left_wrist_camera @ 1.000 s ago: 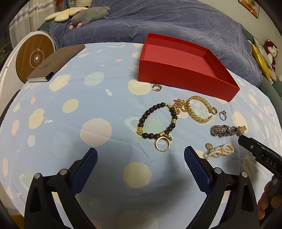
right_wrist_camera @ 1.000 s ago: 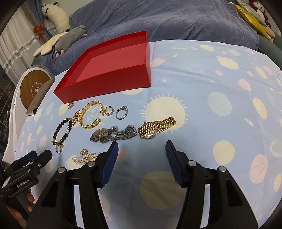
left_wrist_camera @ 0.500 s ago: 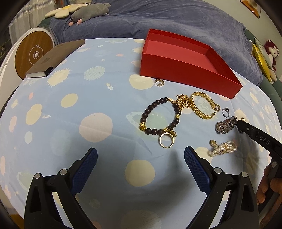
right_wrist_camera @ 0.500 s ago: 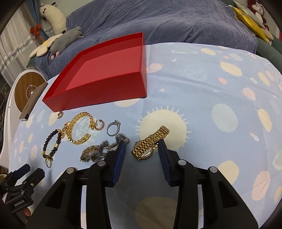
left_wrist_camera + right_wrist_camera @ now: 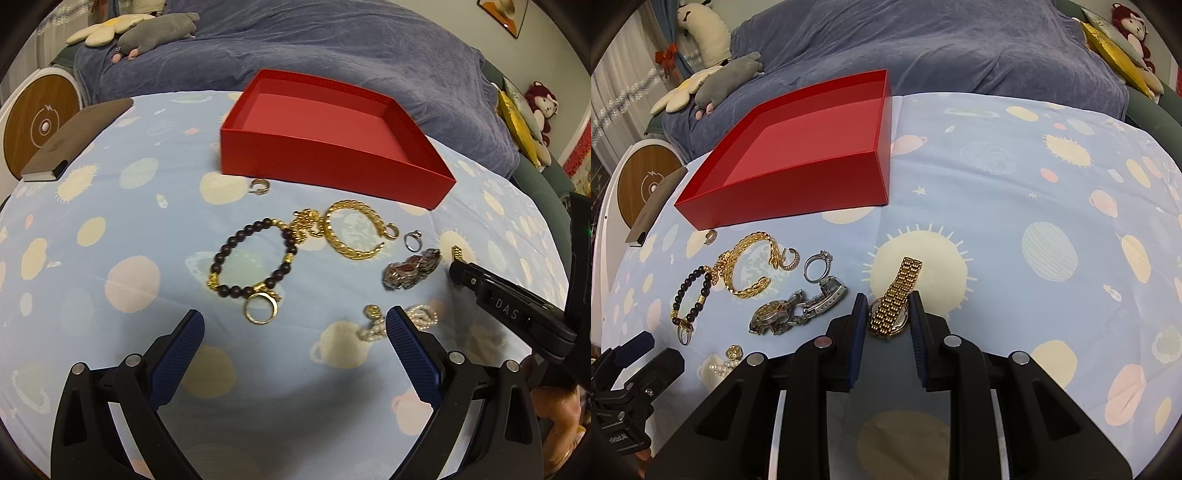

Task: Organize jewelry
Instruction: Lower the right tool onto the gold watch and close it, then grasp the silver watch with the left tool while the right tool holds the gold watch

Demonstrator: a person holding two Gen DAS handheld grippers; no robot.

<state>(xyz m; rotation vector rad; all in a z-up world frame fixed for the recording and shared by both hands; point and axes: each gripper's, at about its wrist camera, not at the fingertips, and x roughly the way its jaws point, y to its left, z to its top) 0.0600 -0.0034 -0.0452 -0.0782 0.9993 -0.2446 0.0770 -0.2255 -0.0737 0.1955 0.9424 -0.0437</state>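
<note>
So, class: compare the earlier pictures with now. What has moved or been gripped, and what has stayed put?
The right gripper came forward over the gold watch; its jaws are closing around it. The left gripper stayed wide open, empty. The red box and other jewelry stayed put.

Open red box [image 5: 798, 184] sat empty on the spotty blue cloth. In front of it lay a dark bead bracelet [image 5: 251, 264] with a gold ring [image 5: 260, 310] at its near end, a chunky gold bracelet [image 5: 351, 229], a silver ring [image 5: 817, 266], a silver watch [image 5: 798, 310], some pearls [image 5: 373, 328], and a gold watch [image 5: 895, 301] lying flat, strap pointing away.
</note>
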